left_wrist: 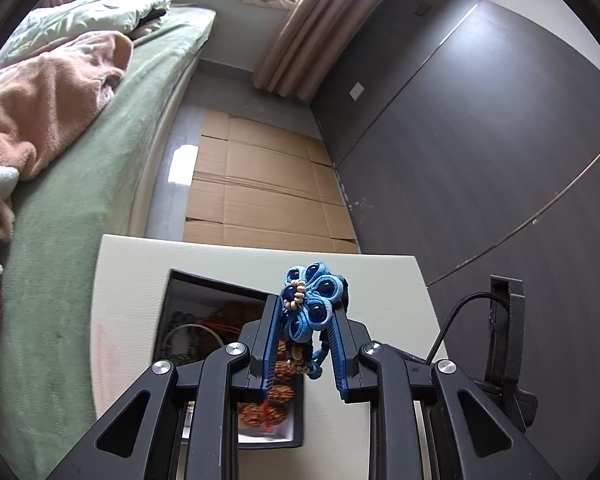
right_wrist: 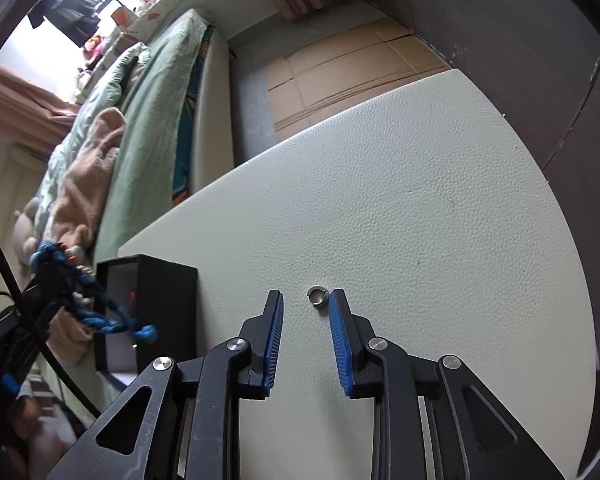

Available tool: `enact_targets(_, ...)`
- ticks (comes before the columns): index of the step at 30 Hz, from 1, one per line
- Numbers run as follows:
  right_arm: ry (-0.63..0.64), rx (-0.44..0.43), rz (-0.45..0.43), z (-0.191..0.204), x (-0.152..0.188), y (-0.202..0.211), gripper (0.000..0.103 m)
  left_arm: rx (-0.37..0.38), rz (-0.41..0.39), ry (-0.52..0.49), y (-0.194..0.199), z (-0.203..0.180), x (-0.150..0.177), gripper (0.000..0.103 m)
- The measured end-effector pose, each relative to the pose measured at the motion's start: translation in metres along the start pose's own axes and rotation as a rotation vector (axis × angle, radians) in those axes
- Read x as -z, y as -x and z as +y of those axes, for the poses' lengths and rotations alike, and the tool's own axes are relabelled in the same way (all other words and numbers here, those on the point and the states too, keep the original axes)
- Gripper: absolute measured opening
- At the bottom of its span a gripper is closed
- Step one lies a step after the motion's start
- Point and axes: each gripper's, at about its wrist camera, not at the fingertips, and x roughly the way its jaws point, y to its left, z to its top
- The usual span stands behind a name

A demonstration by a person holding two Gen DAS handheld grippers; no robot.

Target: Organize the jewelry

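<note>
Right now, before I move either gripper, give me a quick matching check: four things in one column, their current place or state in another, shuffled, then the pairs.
Things:
1. blue flower ornament
2. silver ring
3. black box
4. right gripper

Places or states:
A. loose on the white table, beside a blue fingertip
B. open, holding nothing
C. clamped in the left gripper
D. standing open at the table's left side, beads inside

Pairs: 1-C, 2-A, 3-D, 4-B
</note>
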Motion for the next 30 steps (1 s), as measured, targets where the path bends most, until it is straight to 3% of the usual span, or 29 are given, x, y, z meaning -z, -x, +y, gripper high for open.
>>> enact_targets(15,0.137,0.299,-0.03,0.032,0.008,-0.013,0.022,0.005,0.018,0.056,0.018,0.046,-0.002,0.024)
enact_targets(17,0.161,0.347,-0.036,0.038,0.009,-0.014,0.015,0.013,0.027,0.077,0.015,0.051,-0.003,0.025)
enact_targets(21,0.109,0.318,-0.051,0.036,0.01,-0.006,0.014,0.026,0.081,0.11,0.009,0.059,-0.005,0.032)
enact_targets(23,0.095,0.296,-0.076,0.038,0.01,0.001,0.014,0.04,0.096,0.122,0.009,0.062,-0.006,0.044)
enact_targets(25,0.087,0.253,-0.114,0.044,0.01,0.015,0.014,0.043,0.074,0.125,0.015,0.063,-0.007,0.064)
enact_targets(30,0.098,0.088,-0.19,0.07,0.017,0.046,0.014,0.023,0.038,0.096,0.029,0.065,-0.01,0.067)
